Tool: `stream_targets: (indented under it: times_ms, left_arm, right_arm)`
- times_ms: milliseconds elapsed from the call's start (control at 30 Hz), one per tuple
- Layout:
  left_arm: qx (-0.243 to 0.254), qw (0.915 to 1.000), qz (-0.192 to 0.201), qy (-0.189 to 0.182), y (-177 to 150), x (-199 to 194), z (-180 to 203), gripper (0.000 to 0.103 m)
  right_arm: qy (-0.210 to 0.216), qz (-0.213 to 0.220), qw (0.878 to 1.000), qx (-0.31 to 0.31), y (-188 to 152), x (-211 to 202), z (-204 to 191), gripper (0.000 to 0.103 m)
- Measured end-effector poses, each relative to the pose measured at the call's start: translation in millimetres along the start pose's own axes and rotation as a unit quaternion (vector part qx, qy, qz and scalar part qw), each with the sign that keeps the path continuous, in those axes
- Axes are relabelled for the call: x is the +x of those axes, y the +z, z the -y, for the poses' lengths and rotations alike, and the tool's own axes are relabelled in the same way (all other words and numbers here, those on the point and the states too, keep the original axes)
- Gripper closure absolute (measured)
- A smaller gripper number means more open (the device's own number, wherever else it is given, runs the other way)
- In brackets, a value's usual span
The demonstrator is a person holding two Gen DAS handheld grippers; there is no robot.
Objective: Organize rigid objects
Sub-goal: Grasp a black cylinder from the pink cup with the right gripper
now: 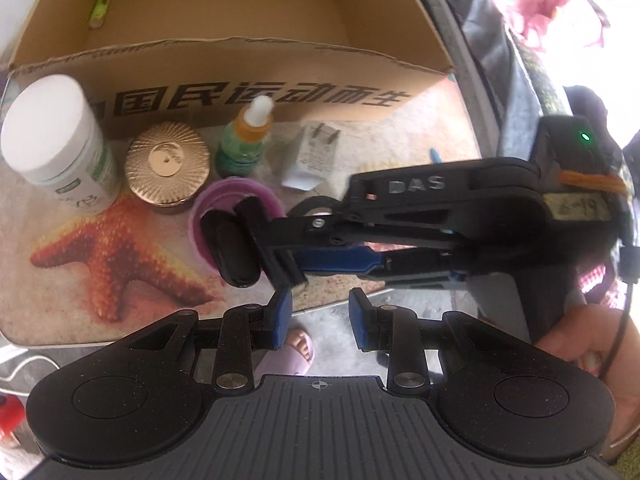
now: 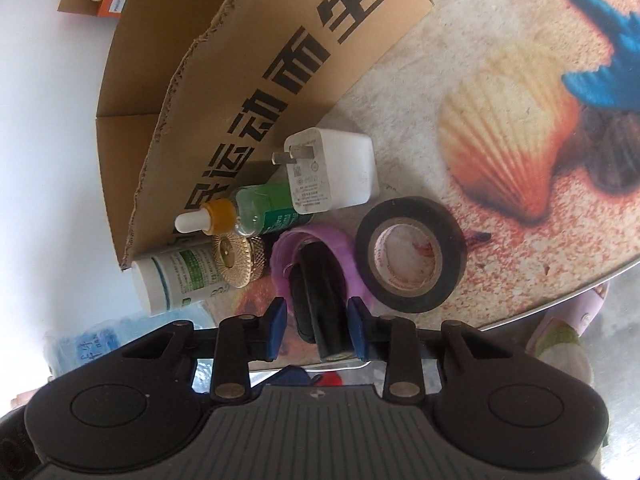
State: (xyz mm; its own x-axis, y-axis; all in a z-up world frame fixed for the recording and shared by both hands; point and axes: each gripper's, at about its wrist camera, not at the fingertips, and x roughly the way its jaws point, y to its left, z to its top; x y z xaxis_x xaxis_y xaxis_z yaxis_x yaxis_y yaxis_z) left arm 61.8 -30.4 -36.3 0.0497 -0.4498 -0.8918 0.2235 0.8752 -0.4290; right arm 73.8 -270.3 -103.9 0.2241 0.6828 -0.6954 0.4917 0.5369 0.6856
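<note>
My right gripper (image 2: pixel 318 320) is shut on a black object (image 2: pixel 310 300) with a rounded oval body and a flat bar, just above a purple ring (image 2: pixel 316 240) on the table. In the left wrist view it reaches in from the right, and the black object (image 1: pixel 234 250) sits at the right gripper's (image 1: pixel 276 248) tips over the purple ring (image 1: pixel 232 196). At the table's near edge my left gripper (image 1: pixel 320 320) is open with nothing between its blue pads. The cardboard box (image 1: pixel 240 92) stands behind, holding a small green tube (image 1: pixel 102 4).
Along the box front stand a white bottle (image 1: pixel 56 144), a gold-lidded jar (image 1: pixel 166 168), a green dropper bottle (image 1: pixel 244 140) and a white charger plug (image 1: pixel 312 156). A black tape roll (image 2: pixel 410 254) lies beside the purple ring. A person's slippered foot (image 1: pixel 298 348) shows below the table (image 1: pixel 120 280).
</note>
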Motion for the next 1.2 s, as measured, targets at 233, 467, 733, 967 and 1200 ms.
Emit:
stream_targets:
  times_ms: [233, 467, 733, 967, 1200]
  left_arm:
    - [-0.025, 0.9996, -0.001, 0.010, 3.2, 2.1, -9.5, 0.073]
    - [-0.027, 0.9988, -0.019, 0.036, 1.8, 8.5, -9.3, 0.073]
    - [-0.041, 0.9983, -0.022, 0.037, 6.2, 22.9, -12.2, 0.073]
    - [-0.044, 0.9979, -0.019, 0.043, 8.0, 25.5, -16.8, 0.076]
    - [-0.030, 0.9985, 0.000, 0.046, 6.7, 18.5, -8.6, 0.077]
  right_arm:
    - [0.006, 0.000, 1.000, 0.000, 6.4, -8.1, -1.5, 0.070]
    - [-0.014, -0.007, 1.000, -0.018, 6.9, 1.2, -8.1, 0.070]
    - [-0.026, -0.011, 0.999, -0.016, 3.8, 17.8, -11.2, 0.070]
    - [-0.023, -0.017, 1.000, -0.003, 4.7, 25.5, -8.1, 0.070]
    - [-0.011, -0.008, 1.000, -0.008, 2.1, 13.1, -6.3, 0.079]
